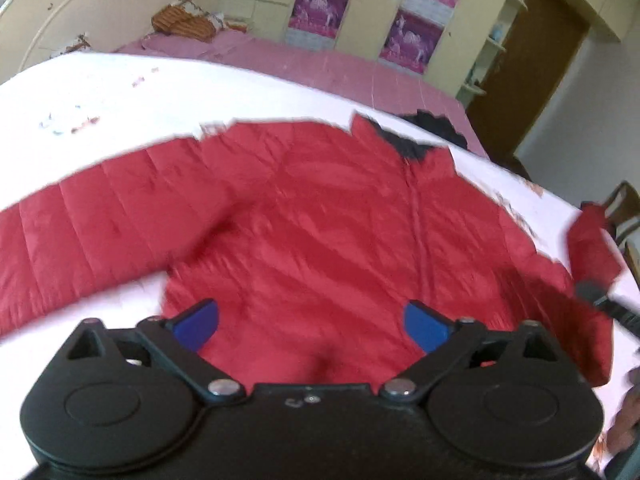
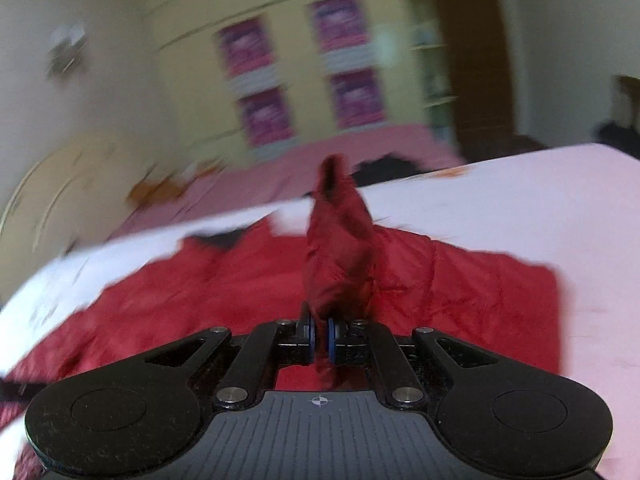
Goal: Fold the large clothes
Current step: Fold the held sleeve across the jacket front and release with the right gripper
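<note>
Overhead, left claw agape above jacket; right claw pinching sleeve.

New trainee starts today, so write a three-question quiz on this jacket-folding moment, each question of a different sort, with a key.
1. True or false: the right claw is shut on a sleeve of the red jacket.
2. Which is the left claw doing? A. gripping the collar; B. hovering open over the jacket body; C. resting on the pink bedspread.
3. Fill in: the jacket lies spread on a ____ sheet.

Key: 1 true: red fabric is pinched between its pads and lifted off the bed. 2 B: the blue pads stand wide apart with nothing between them. 3 white.
</note>
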